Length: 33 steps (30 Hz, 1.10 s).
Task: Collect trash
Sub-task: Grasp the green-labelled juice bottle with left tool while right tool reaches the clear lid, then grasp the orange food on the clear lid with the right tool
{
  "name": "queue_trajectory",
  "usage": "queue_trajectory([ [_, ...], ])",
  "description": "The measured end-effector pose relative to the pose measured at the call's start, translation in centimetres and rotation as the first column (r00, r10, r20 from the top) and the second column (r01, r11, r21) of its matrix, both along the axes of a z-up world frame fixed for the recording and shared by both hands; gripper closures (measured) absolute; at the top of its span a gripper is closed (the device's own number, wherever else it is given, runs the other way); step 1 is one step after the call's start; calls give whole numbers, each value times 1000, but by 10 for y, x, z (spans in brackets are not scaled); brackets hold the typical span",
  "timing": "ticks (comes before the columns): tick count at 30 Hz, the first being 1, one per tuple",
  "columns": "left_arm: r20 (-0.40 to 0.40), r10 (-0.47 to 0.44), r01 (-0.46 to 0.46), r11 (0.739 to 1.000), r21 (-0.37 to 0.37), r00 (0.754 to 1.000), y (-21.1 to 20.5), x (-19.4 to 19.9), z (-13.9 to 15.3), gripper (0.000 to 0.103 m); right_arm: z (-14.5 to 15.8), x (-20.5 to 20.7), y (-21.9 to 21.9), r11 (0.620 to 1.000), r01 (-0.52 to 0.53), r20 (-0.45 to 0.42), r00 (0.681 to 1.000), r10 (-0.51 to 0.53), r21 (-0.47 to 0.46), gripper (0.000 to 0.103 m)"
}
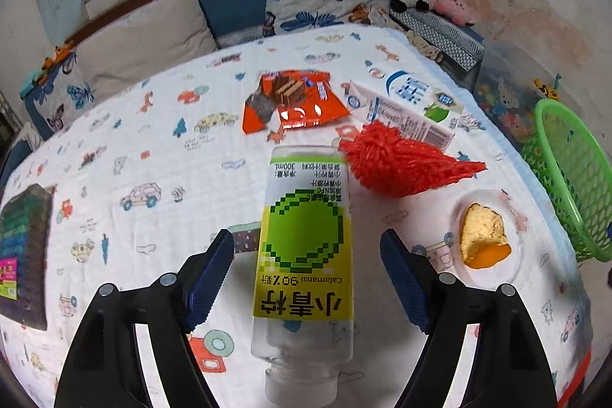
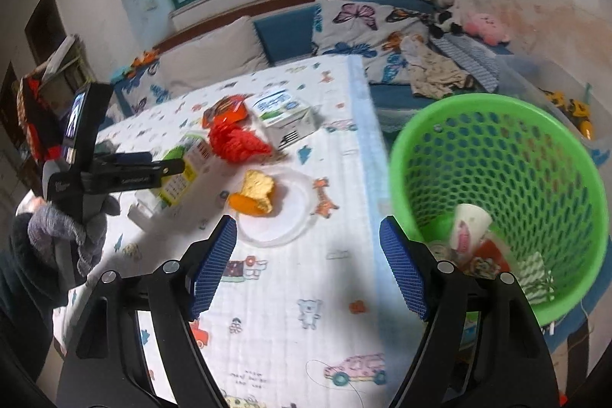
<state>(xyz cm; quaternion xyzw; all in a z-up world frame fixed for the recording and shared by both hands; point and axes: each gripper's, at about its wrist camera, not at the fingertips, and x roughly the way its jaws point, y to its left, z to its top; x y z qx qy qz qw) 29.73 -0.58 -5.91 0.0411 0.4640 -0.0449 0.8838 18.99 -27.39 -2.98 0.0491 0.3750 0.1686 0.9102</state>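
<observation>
From the left wrist view, the left claw [image 1: 306, 278] is spread wide, released, its blue pads on either side of a clear bottle [image 1: 304, 255] with a green and yellow label, neither pad touching it; the bottle lies on the patterned cloth of the bench [image 1: 160, 155], cap toward the camera; beyond its far end lie a red mesh bag [image 1: 401, 163], an orange snack wrapper [image 1: 294, 102] and a milk carton [image 1: 405, 102]; toward the right edge a clear lid [image 1: 508, 270] carries a piece of orange peel [image 1: 482, 236]; a green basket [image 1: 570, 178] stands past that edge.

From the right wrist view, the right claw [image 2: 306, 270] is also released, holding nothing, above bare cloth near the bench's right edge; the green basket [image 2: 497, 186] sits just off that edge with a paper cup [image 2: 468, 226] and other wrappers inside; the left claw [image 2: 174, 168] is at the bottle [image 2: 183, 174].
</observation>
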Motion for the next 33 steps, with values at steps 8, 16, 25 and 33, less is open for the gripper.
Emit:
queue_trajectory([
  [8, -36, -20, 20, 1000, -10, 999, -2, 8, -13, 27, -12, 19, 35, 996, -84, -36, 996, 83, -29, 26],
  [16, -86, -8, 4, 999, -43, 996, 7, 14, -28, 49, -27, 41, 58, 986, -151, -68, 987, 146, -65, 33],
  [25, -90, -25, 22, 999, -42, 996, 13, 10, -29, 51, -45, 66, 71, 979, -186, -108, 978, 176, -87, 41],
  [33, -94, -37, 34, 999, -31, 995, 15, 10, -28, 51, -54, 78, 78, 973, -209, -121, 973, 196, -102, 50],
])
